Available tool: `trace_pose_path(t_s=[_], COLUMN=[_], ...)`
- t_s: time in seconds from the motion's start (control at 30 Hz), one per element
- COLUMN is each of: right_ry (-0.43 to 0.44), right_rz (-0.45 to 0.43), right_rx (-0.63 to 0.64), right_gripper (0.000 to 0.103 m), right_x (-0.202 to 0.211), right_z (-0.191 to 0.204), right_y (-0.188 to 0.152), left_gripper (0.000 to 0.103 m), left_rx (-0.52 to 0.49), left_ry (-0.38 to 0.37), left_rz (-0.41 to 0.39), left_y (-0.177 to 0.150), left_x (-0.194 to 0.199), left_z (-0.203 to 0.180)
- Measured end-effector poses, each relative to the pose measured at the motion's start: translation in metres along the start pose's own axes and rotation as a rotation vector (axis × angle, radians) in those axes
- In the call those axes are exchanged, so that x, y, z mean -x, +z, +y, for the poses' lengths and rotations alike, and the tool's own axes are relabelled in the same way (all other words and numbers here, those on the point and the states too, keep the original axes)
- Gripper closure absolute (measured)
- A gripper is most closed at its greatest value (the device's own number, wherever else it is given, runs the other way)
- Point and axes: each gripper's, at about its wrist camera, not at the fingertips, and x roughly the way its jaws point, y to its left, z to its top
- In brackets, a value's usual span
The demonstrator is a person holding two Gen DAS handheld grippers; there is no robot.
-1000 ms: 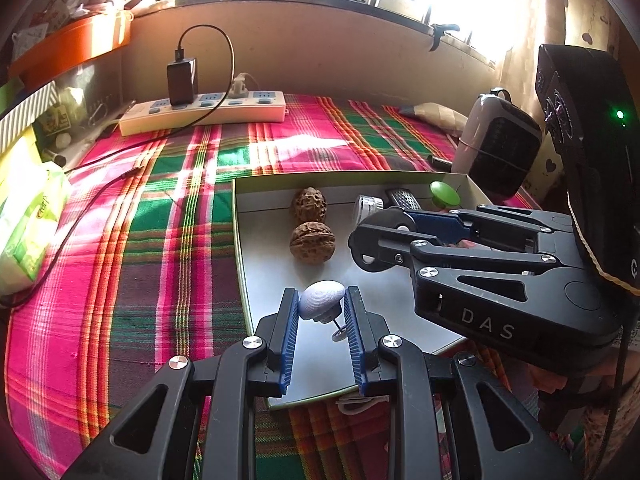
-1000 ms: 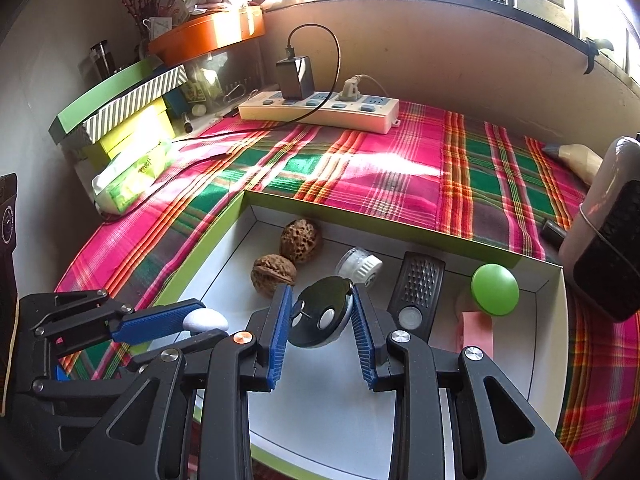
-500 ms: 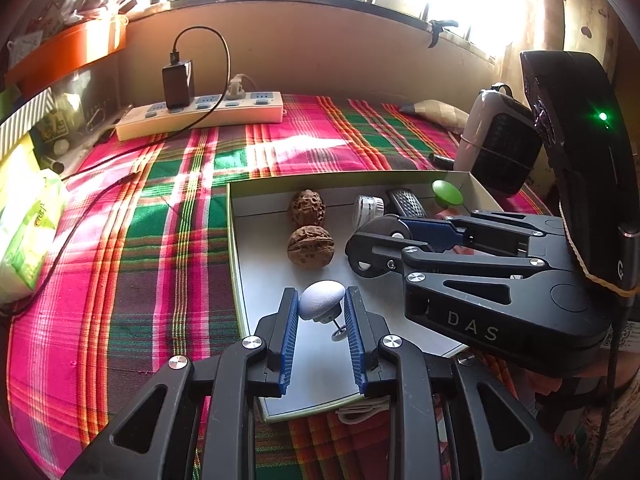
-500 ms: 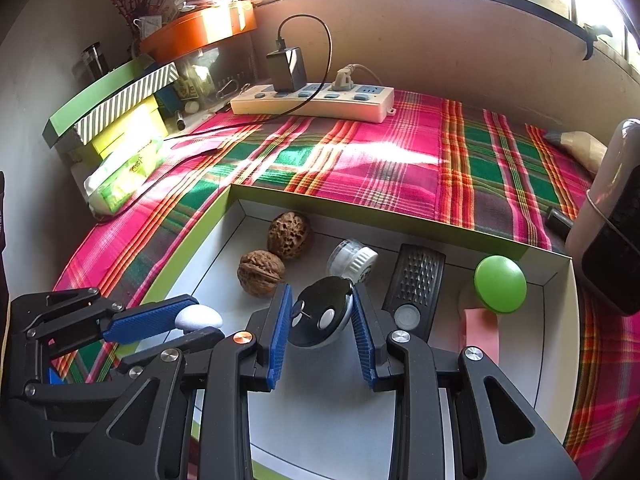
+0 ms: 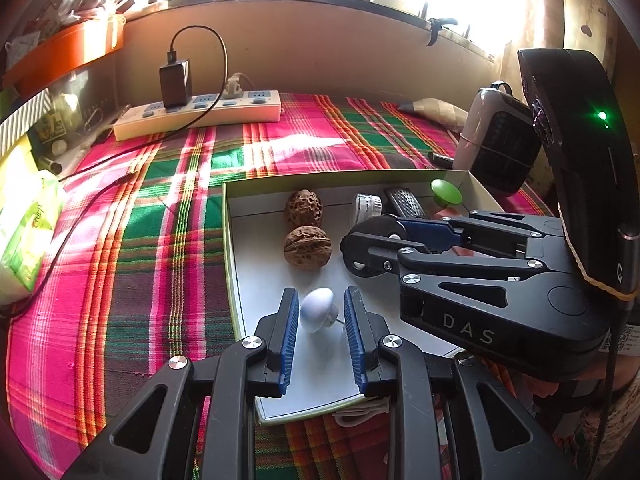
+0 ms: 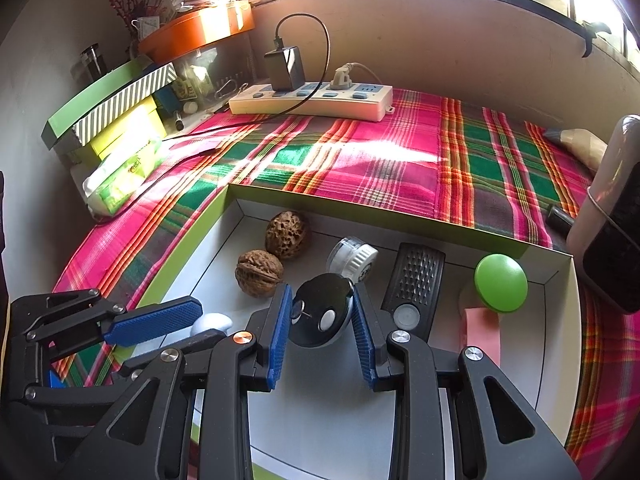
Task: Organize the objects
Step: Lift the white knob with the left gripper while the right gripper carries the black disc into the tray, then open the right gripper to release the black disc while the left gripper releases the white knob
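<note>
Plaid woven cloth under smooth shallow tray; wrinkled walnuts

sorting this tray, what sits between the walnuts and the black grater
A white round brush head, lying on its side against the tray's back wall. The right wrist view shows it best.

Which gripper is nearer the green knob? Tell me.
Right. The right gripper, shut on a black disc, sits mid-tray, a few items from the green knob. The left gripper is at the tray's opposite end.
</note>
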Motion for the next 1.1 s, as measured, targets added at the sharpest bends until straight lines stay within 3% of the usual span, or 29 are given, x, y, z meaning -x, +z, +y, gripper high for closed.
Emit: trace_pose_path(t_s=[0.7, 1.03, 1.1], right_ry=[-0.003, -0.007, -0.003], right_rz=[-0.001, -0.001, 0.0], right_rx=[-0.016, -0.032, -0.039], right_gripper=[0.071, 0.071, 0.066], right_x=[0.0012, 0.0018, 0.002], right_z=[-0.0005, -0.0022, -0.0027], right_y=[-0.0009, -0.0008, -0.0005], left_gripper=[0.08, 0.075, 0.075], left_rx=[0.002, 0.009, 0.007], left_ry=[0.005, 0.016, 0.018], left_rz=[0.0, -0.001, -0.001], left_y=[0.0006, 0.0001, 0.0001], left_x=[0.0003, 0.0034, 0.004], left_z=[0.0001, -0.0001, -0.0006])
